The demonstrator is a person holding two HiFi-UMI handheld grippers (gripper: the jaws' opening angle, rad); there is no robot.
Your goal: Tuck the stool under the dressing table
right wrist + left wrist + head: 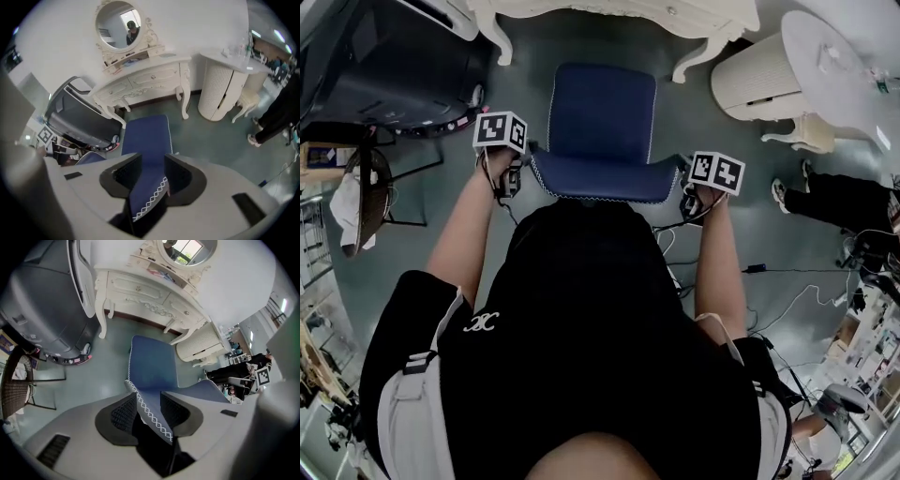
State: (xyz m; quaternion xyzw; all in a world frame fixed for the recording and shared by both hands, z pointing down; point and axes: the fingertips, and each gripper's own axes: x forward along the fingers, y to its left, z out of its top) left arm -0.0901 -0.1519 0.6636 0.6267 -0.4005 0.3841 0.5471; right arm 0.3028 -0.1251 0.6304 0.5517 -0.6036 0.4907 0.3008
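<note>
The stool has a blue padded seat [602,122] with white zigzag trim and stands on the floor just in front of the white dressing table [609,11]. My left gripper [511,178] is at the seat's near left corner and my right gripper [689,199] at its near right corner. In the left gripper view the trimmed seat edge [150,416] runs between the open jaws of the left gripper [149,411]. The right gripper [152,176] likewise straddles the seat edge [147,206], jaws apart. Beyond the seat stands the dressing table [140,82] with its oval mirror [116,26].
A large dark grey case [384,66] sits left of the stool, with a wicker chair [366,197] nearer me. A ribbed white cabinet [759,80] stands at the right of the dressing table. A person's legs [844,202] and cables [787,300] are on the floor at right.
</note>
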